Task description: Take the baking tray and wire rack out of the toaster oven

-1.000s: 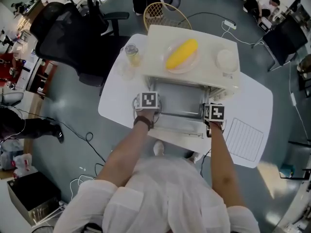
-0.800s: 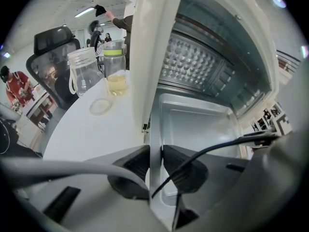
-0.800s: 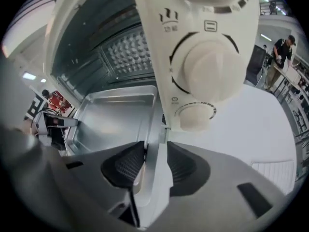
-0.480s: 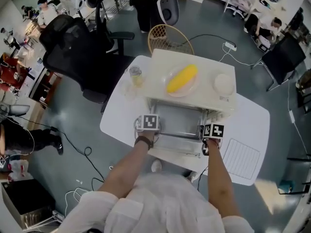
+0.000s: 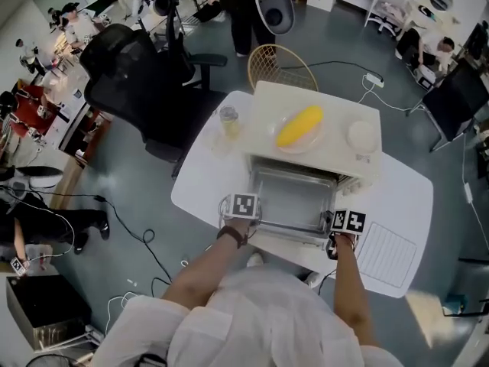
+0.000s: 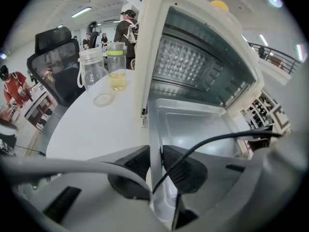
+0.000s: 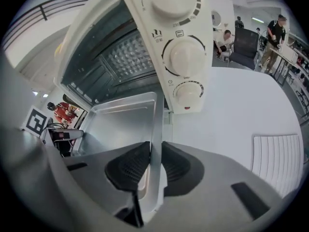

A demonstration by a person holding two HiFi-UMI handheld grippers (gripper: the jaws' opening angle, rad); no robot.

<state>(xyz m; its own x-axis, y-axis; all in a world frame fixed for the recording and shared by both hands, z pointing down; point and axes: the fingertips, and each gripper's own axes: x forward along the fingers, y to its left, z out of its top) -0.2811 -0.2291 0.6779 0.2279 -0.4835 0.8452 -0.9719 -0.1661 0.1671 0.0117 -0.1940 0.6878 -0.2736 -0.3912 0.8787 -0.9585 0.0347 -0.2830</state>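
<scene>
Now the tray (image 5: 294, 201) sits partly out of the oven (image 5: 336, 153), over its open door. The left gripper (image 6: 155, 166) is clamped on the tray's left rim. The right gripper (image 7: 155, 159) has the right rim between its jaws, which are closing on it. The rack (image 5: 388, 252) lies on the table (image 5: 202, 182), right of the oven.
</scene>
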